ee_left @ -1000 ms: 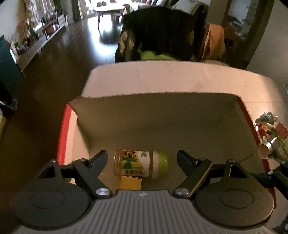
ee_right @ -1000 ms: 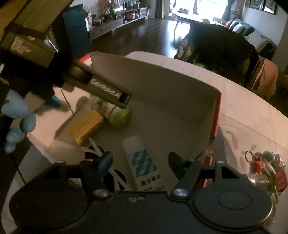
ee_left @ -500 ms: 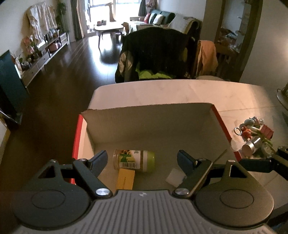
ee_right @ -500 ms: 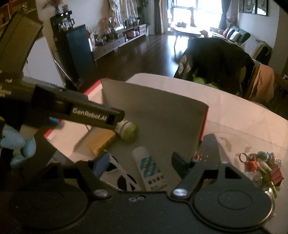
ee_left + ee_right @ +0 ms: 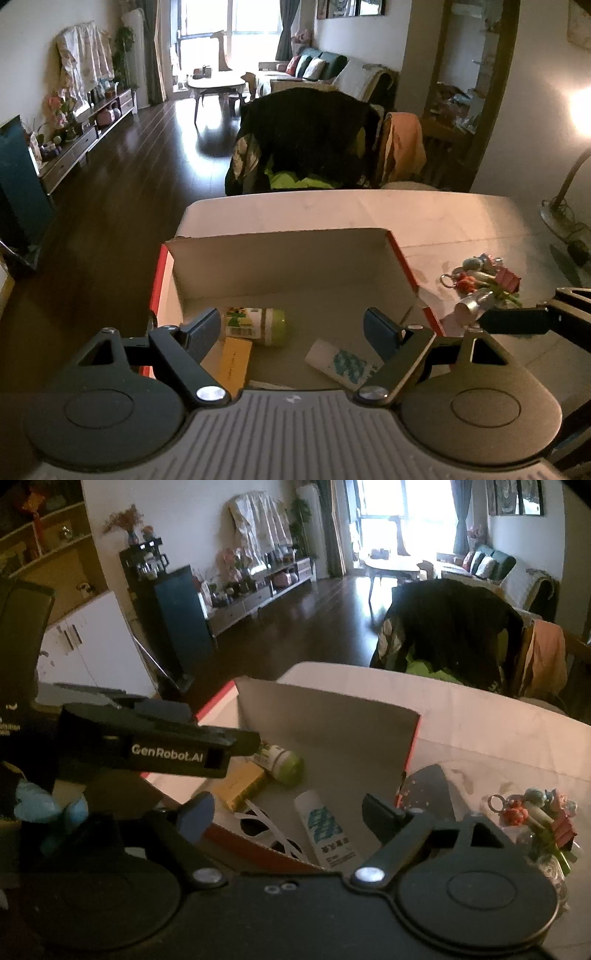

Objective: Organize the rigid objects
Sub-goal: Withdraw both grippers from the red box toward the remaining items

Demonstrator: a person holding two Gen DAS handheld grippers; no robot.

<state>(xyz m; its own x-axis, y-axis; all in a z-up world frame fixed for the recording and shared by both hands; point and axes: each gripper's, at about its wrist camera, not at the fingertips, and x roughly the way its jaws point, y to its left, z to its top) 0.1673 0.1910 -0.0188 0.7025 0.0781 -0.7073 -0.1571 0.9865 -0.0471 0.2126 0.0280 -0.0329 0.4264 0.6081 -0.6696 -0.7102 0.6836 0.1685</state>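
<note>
both hand-held grippers hover above the red-edged cardboard box [image 5: 400, 258]; left gripper [image 5: 291, 328] and right gripper [image 5: 282, 810] each have fingers spread apart, nothing between them. remaining pile of small keychain trinkets and a silver cylinder [image 5: 484, 286] lies on the white table [image 5: 443, 218], right of the box, nearer the right gripper (cylinder's long axis runs roughly toward the box). in box, counted: one green-capped jar [image 5: 256, 325] on its side, one yellow carton [image 5: 232, 363], one white tube with teal print [image 5: 341, 363], one pair of white-framed glasses [image 5: 266, 829].

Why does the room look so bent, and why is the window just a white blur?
Both views use fisheye lenses, so straight edges bow: the table edge curves in the left wrist view. Daylight overexposes the window in the right wrist view, glaring off the dark floor, while the box interior stays dim.
</note>
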